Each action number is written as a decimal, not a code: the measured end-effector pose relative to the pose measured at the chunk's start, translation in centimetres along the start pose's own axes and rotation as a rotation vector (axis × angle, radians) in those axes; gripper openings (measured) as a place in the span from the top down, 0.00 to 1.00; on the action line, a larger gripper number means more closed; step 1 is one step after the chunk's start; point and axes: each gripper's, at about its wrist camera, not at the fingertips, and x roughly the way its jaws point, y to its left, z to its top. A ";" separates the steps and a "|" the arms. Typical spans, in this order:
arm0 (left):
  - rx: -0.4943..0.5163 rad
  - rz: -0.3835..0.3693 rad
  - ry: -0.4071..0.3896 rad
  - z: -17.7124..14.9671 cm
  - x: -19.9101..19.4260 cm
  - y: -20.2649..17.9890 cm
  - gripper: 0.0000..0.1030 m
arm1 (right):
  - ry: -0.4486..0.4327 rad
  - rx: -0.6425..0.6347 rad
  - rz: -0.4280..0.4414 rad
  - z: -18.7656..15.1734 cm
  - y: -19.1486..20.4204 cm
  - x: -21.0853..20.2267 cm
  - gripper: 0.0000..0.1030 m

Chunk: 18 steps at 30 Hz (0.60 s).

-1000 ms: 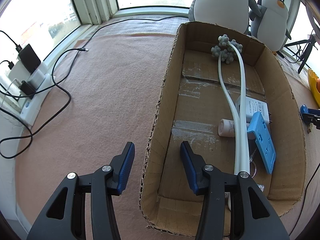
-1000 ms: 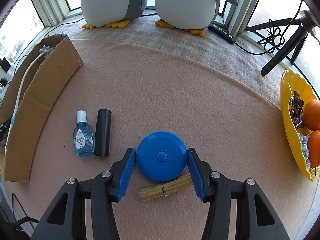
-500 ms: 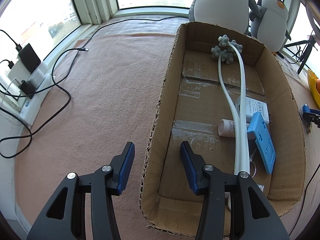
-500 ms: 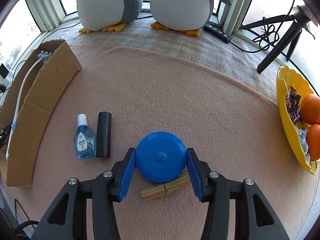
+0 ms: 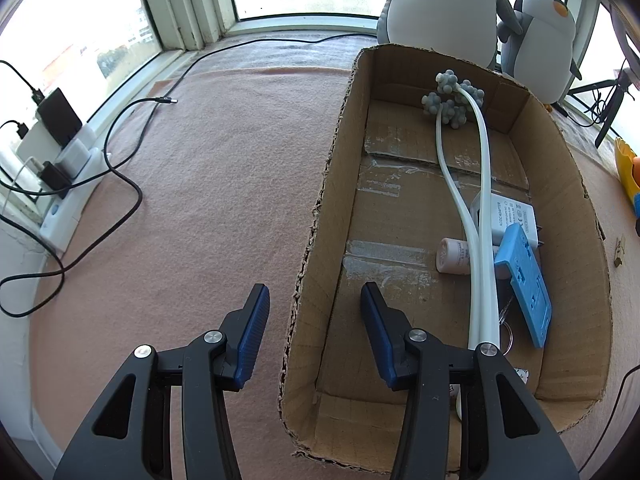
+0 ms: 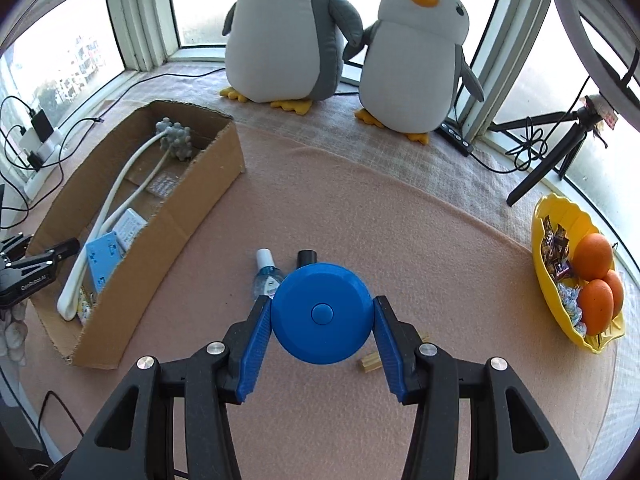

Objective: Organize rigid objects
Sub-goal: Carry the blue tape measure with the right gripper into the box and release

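My right gripper (image 6: 322, 316) is shut on a round blue disc (image 6: 322, 314) and holds it lifted above the pink mat. Below it lie a small blue liquid bottle (image 6: 266, 276), a black cylinder (image 6: 307, 257) and a wooden clothespin (image 6: 370, 362). A cardboard box (image 6: 188, 216) stands to the left; it holds a white massager with grey balls (image 5: 478, 208), a blue adapter (image 5: 524, 284), a white charger (image 5: 510, 216) and a small pink-white tube (image 5: 454, 256). My left gripper (image 5: 314, 332) is open and straddles the box's near left wall (image 5: 316, 248).
Two plush penguins (image 6: 416, 64) stand at the back by the window. A yellow bowl with oranges and sweets (image 6: 576, 272) sits at the right. A black tripod (image 6: 552, 152) stands at the back right. A power strip with cables (image 5: 52, 160) lies left of the box.
My right gripper has closed on the blue disc and lifted it off the mat, tilting up so that the penguins and the box show. The left gripper has not moved.
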 end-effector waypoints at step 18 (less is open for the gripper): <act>-0.002 -0.002 -0.002 0.1 -0.1 -0.1 0.55 | -0.089 -0.125 0.138 2.6 9.4 -3.6 0.55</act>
